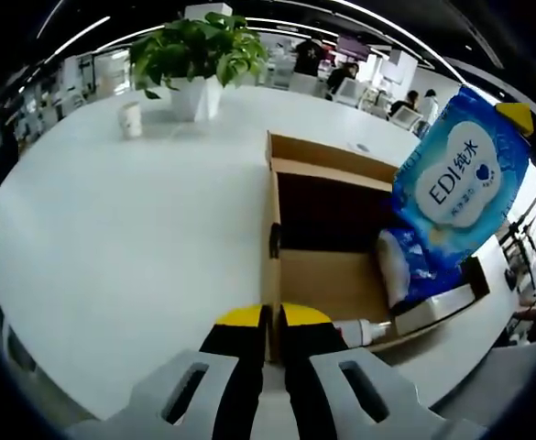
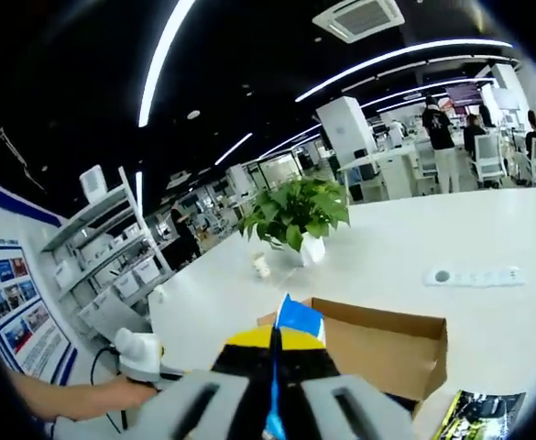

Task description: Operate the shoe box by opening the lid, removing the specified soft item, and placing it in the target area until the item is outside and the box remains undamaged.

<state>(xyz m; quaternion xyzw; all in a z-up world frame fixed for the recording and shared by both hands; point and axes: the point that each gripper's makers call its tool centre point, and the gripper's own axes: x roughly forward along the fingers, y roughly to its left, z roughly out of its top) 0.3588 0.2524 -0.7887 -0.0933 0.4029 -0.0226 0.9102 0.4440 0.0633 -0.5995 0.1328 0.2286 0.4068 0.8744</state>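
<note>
1. Centrally in the left gripper view, the brown cardboard box (image 1: 327, 275) lies open on the smooth white table (image 1: 130, 247), its dark inside showing.
2. At upper right, the glossy blue wipes pack (image 1: 463, 174) hangs above the box.
3. At bottom centre, the left gripper (image 1: 271, 321) has its yellow-tipped jaws clamped on the box wall.
4. Low in the right gripper view, the right gripper (image 2: 275, 341) pinches the pack's thin edge.

One box (image 1: 322, 275), two wipe packs (image 1: 460, 174), one plant (image 1: 199, 50), one cup (image 1: 131, 119).
</note>
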